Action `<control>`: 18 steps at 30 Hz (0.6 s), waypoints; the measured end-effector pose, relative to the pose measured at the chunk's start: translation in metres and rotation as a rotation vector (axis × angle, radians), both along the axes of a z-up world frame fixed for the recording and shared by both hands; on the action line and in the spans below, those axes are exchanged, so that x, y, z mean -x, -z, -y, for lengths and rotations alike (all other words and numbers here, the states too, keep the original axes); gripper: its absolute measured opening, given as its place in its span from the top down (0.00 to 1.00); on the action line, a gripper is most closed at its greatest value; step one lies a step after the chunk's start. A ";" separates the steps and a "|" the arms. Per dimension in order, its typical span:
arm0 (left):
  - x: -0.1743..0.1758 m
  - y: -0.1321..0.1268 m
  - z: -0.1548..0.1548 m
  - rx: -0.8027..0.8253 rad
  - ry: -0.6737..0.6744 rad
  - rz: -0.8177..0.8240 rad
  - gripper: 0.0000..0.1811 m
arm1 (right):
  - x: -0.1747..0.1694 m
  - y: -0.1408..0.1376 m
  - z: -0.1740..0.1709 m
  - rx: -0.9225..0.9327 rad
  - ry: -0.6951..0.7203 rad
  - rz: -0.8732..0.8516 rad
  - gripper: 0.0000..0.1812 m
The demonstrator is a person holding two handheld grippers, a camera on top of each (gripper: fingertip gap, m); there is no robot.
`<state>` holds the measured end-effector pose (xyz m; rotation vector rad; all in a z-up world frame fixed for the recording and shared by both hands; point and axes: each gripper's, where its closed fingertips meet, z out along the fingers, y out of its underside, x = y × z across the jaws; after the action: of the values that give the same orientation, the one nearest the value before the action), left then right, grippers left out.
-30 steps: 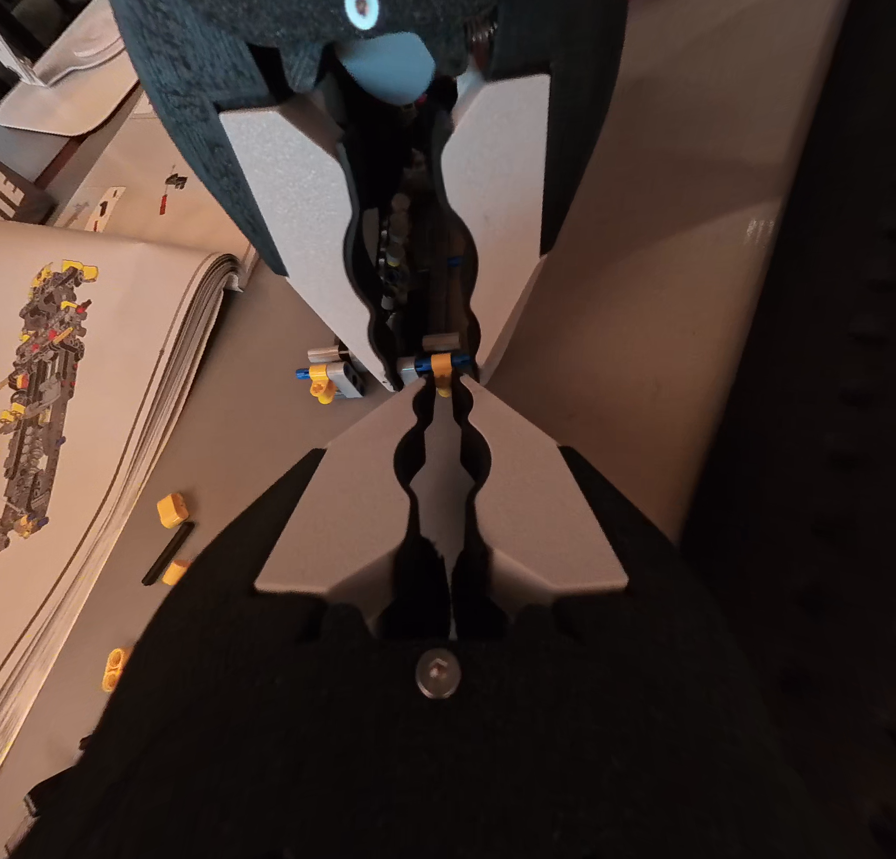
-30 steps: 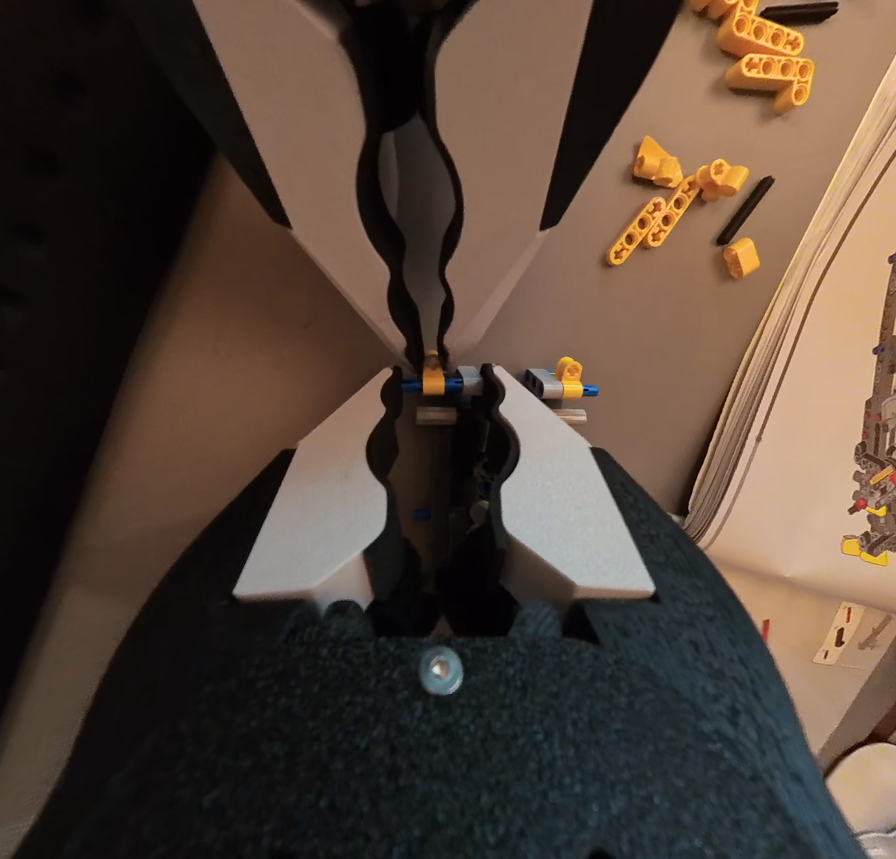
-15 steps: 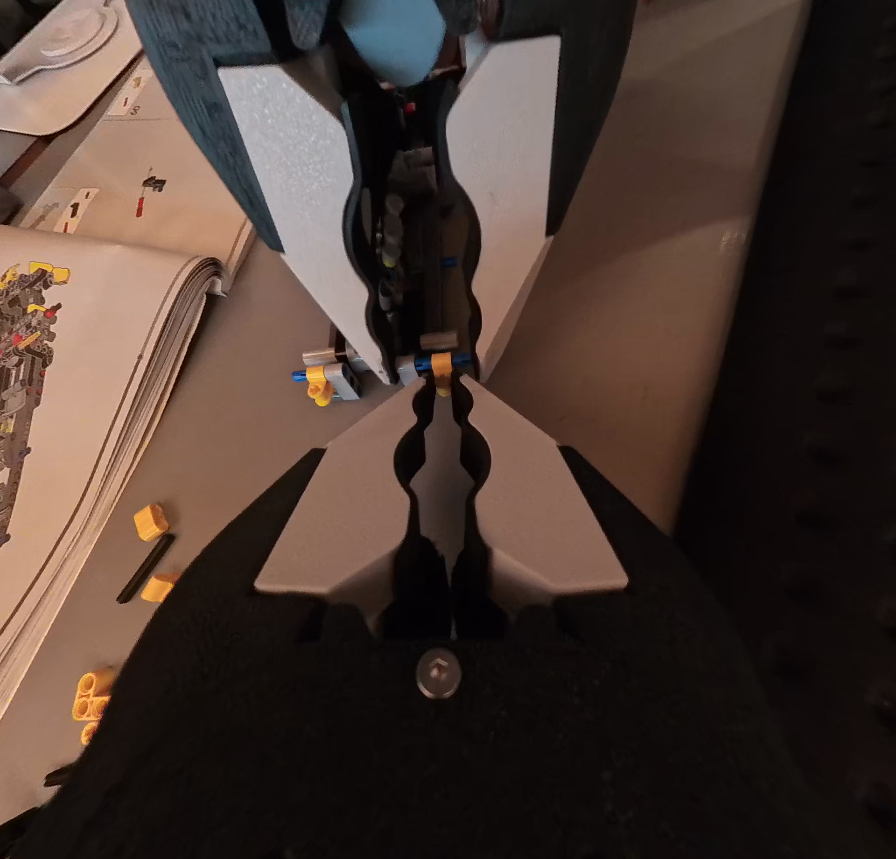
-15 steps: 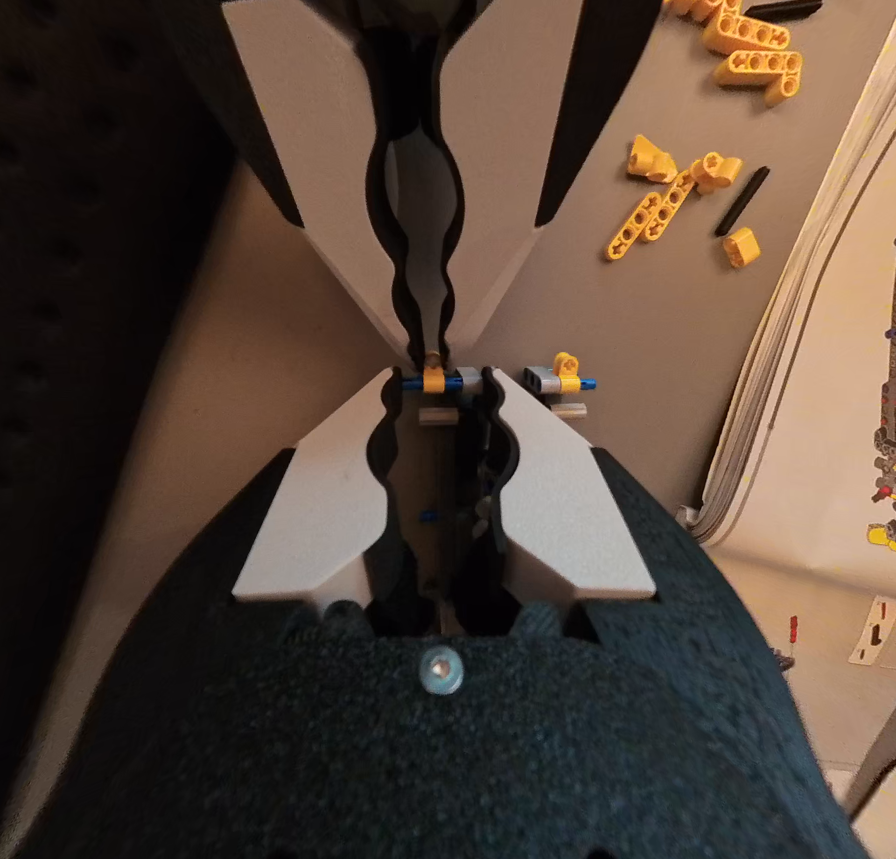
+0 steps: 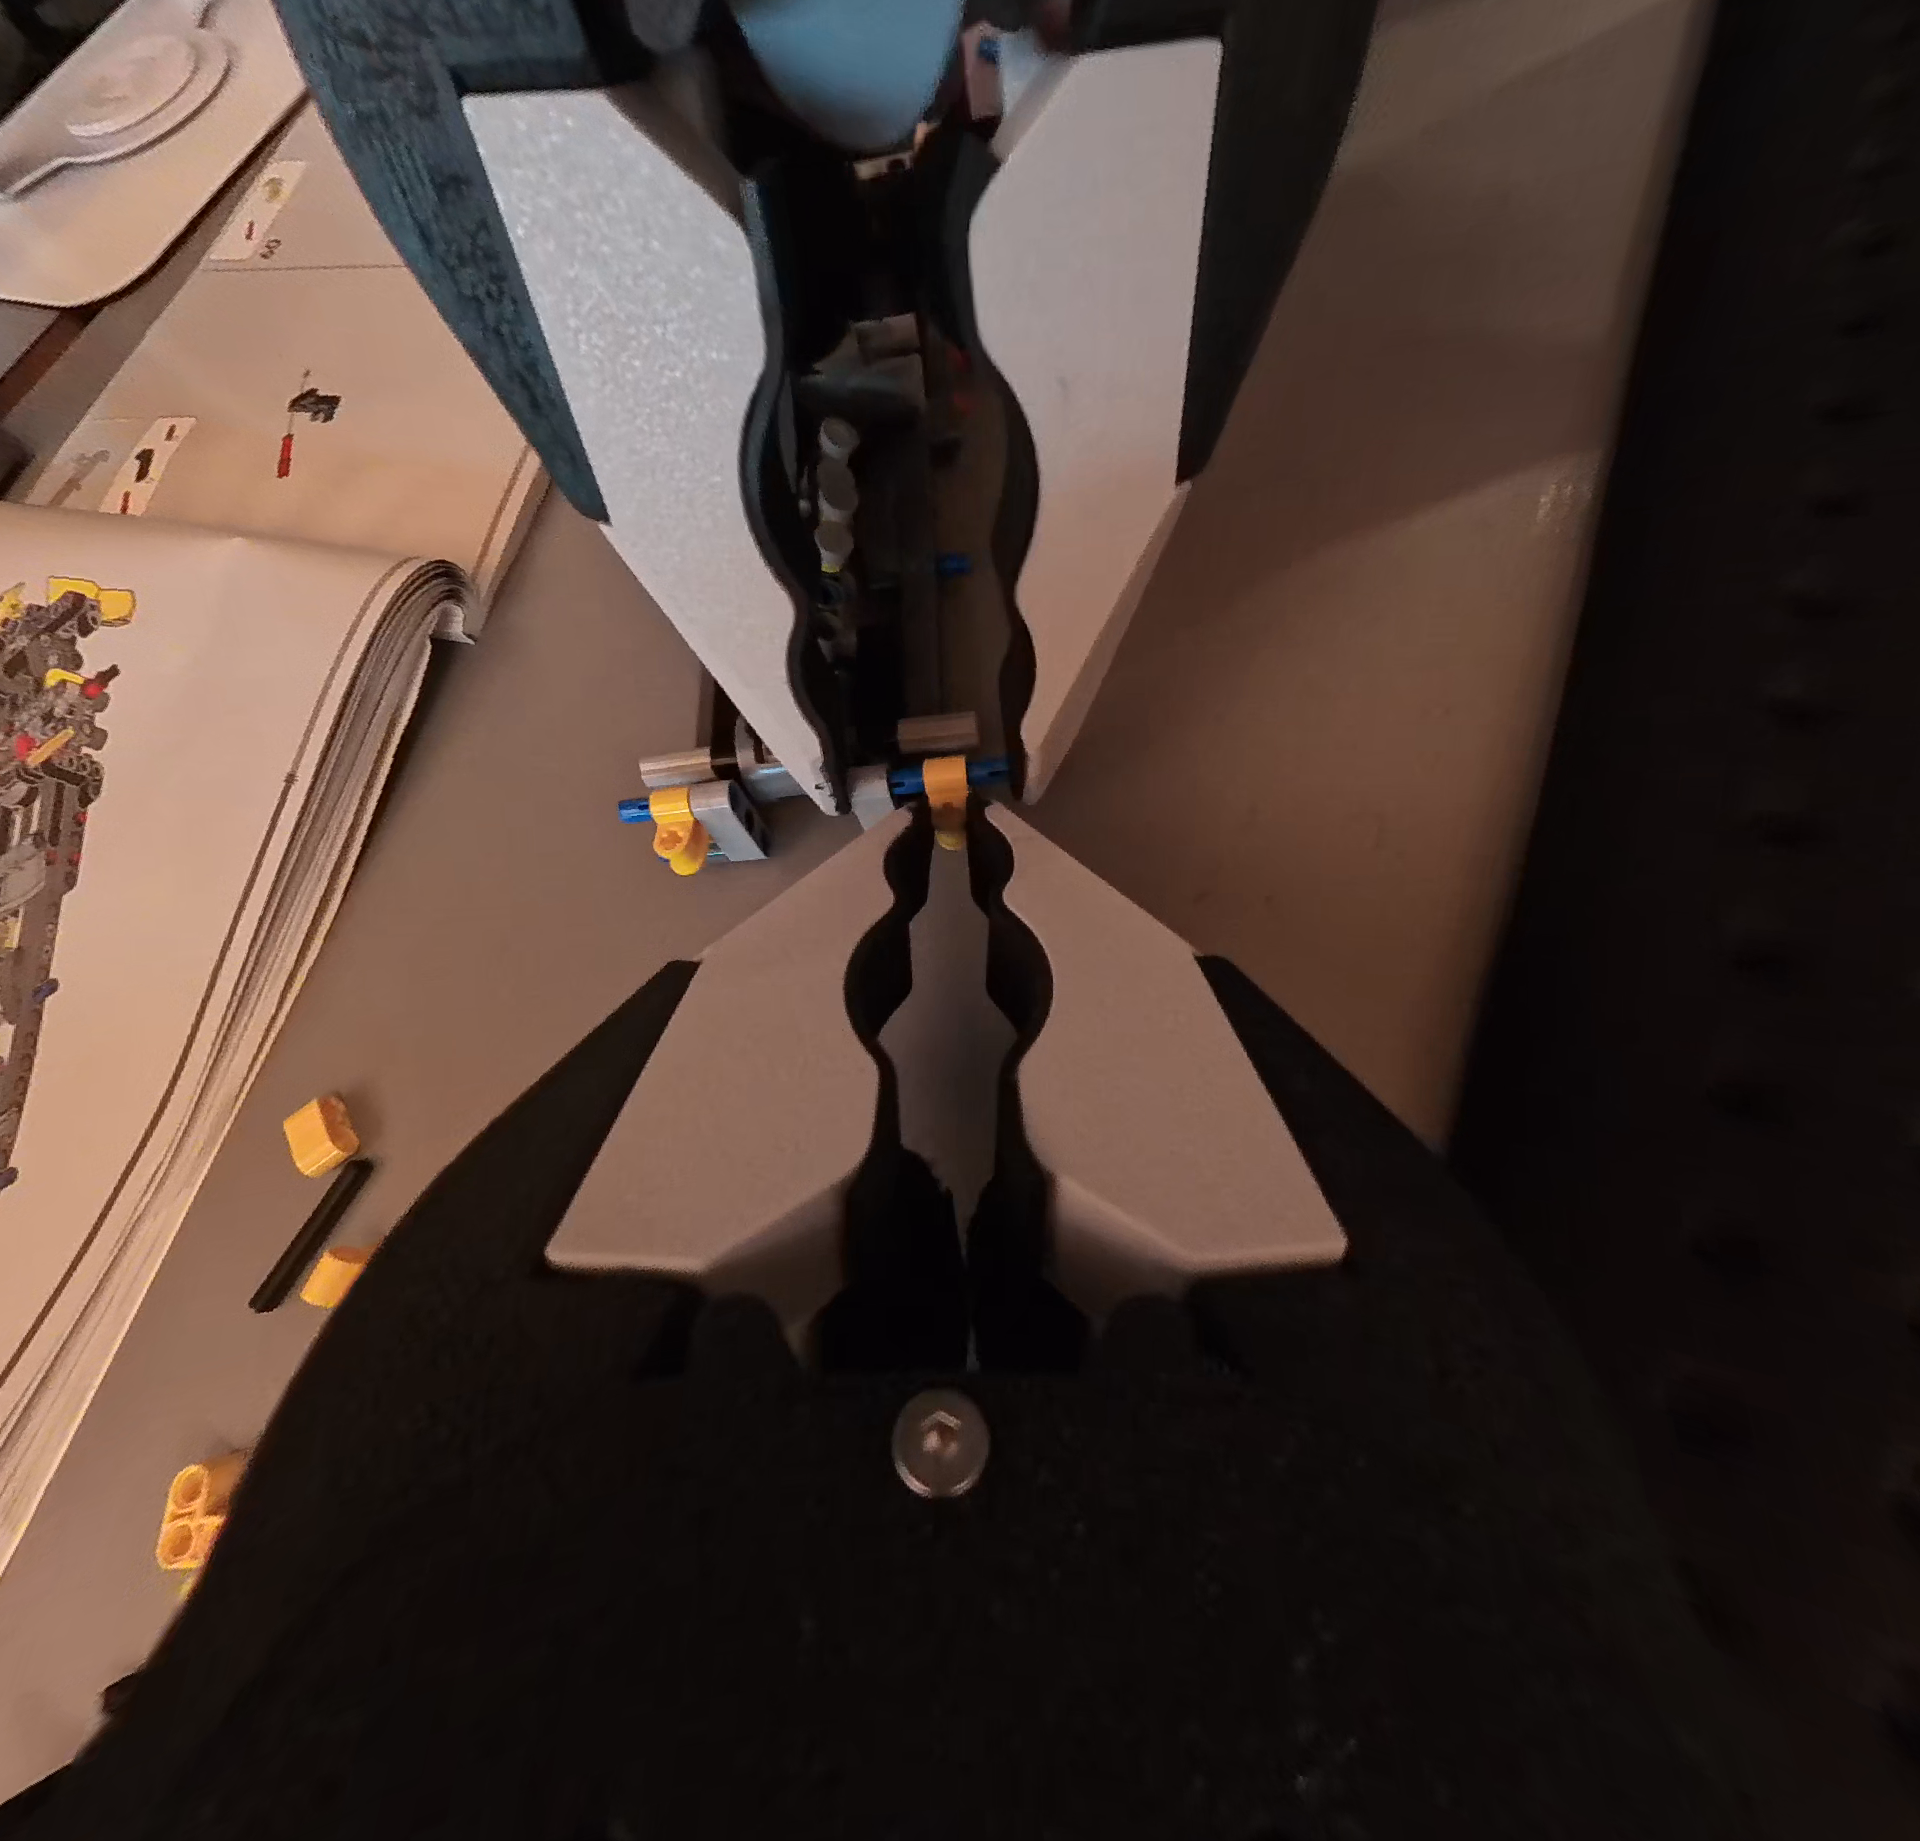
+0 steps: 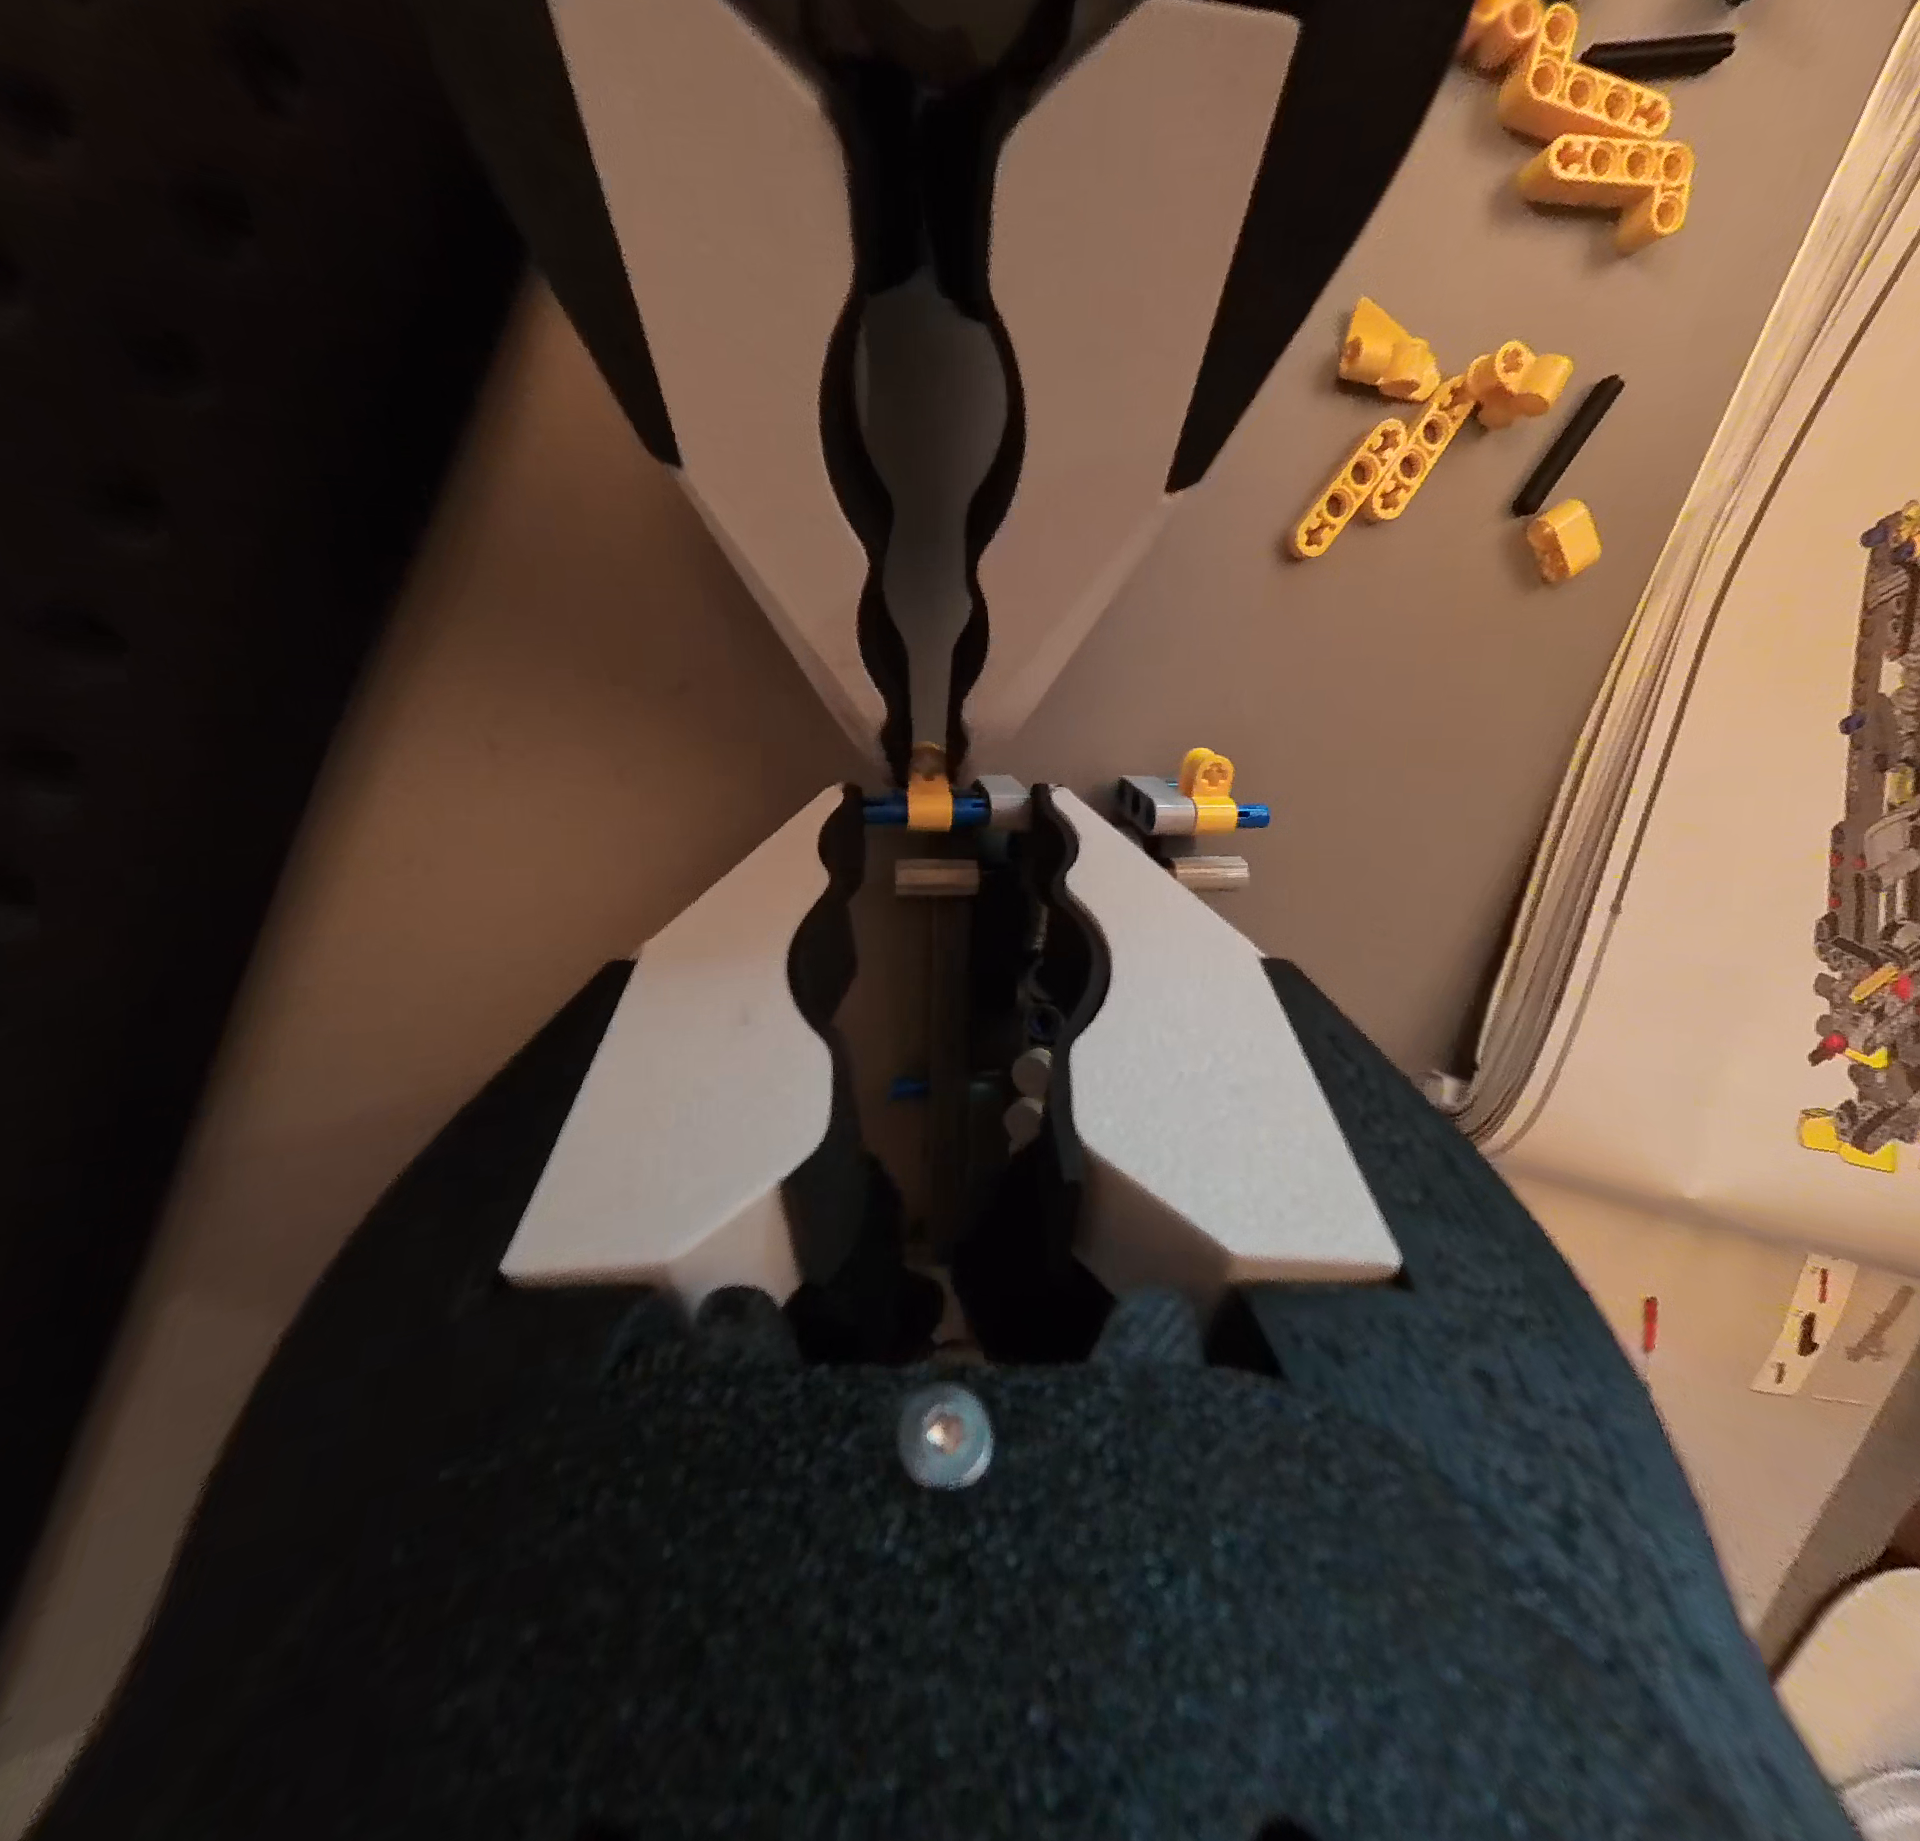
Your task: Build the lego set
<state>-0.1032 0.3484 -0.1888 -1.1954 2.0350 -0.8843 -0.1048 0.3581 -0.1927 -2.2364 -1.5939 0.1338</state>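
Two grippers meet tip to tip above the table [image 5: 1299, 648]: my right gripper [image 6: 945, 820] is clenched on the gray lego assembly [image 6: 1003, 799], and my left gripper [image 5: 945, 825] pinches the yellow connector [image 5: 945, 778] on its blue pin [image 6: 883, 809]. I see a similar small piece [image 6: 1184, 809] just beside them, near the open manual [image 5: 156, 804].

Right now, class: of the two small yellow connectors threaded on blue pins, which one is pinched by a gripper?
The yellow connector between the meeting fingertips: the left gripper pinches its tab. The other connector sits free beside them, its tab untouched.
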 end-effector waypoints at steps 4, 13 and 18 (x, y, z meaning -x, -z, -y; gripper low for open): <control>0.000 0.000 0.000 -0.070 0.007 0.020 0.96 | 0.000 0.000 0.000 0.007 0.005 0.003 0.83; 0.001 -0.001 -0.001 -0.062 0.019 0.031 0.96 | 0.001 0.000 0.001 0.063 0.034 -0.024 0.84; 0.001 -0.001 0.000 -0.051 0.027 0.037 0.96 | 0.002 0.000 0.001 0.035 0.022 -0.019 0.84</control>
<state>-0.1046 0.3486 -0.1877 -1.1186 2.0365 -0.8555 -0.1065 0.3568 -0.1925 -2.2717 -1.5678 0.1782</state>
